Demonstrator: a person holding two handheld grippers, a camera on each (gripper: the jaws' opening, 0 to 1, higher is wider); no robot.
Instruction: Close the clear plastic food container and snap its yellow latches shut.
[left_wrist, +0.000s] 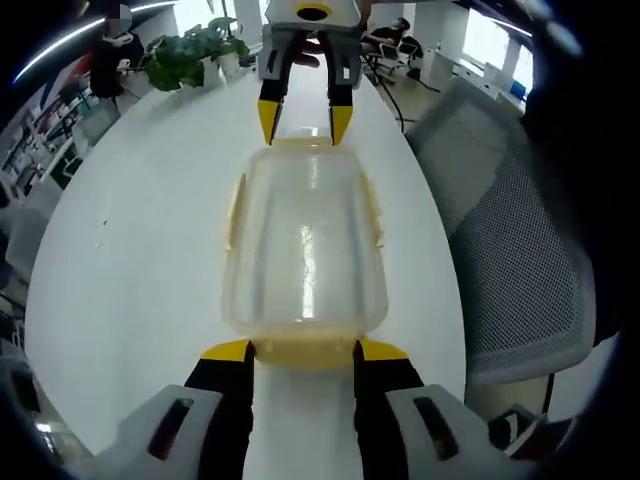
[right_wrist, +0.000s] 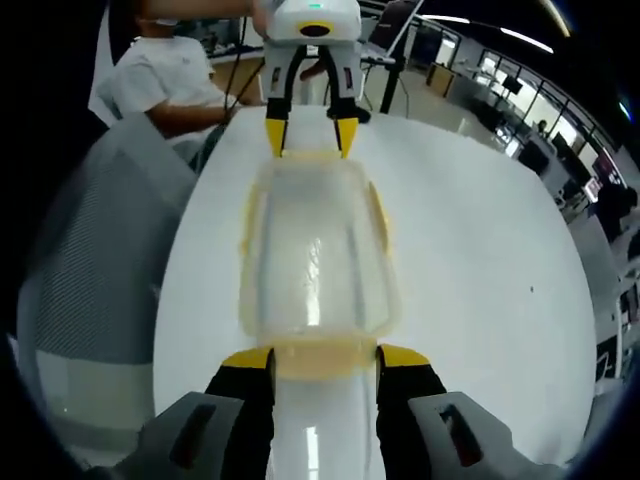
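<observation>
On the white table (left_wrist: 130, 250), the clear plastic food container (left_wrist: 305, 255) was seen lying lengthwise between the two grippers, its lid already seated on the body. In the left gripper view, the left gripper (left_wrist: 303, 352) was set at the near end of the container, its yellow-tipped jaws spread to either side of the near yellow latch (left_wrist: 305, 350), with the tips just beside the latch's corners rather than pinching it. In the right gripper view, the right gripper (right_wrist: 324, 358) was placed likewise at the opposite end, its jaws spread about that end's latch (right_wrist: 322, 358). Each gripper was also seen across the container in the other's view. The side latches (left_wrist: 375, 215) appeared to be folded against the walls, though whether they were fully snapped could not be told.

The closing step was judged to be done and the latching of the two end flaps to be in hand. The next move was judged to call for each end latch being pressed down and inward until it caught, with the container braced from the opposite end. A mesh chair (left_wrist: 520, 260) and potted plants (left_wrist: 190, 55) stood beyond the table.
</observation>
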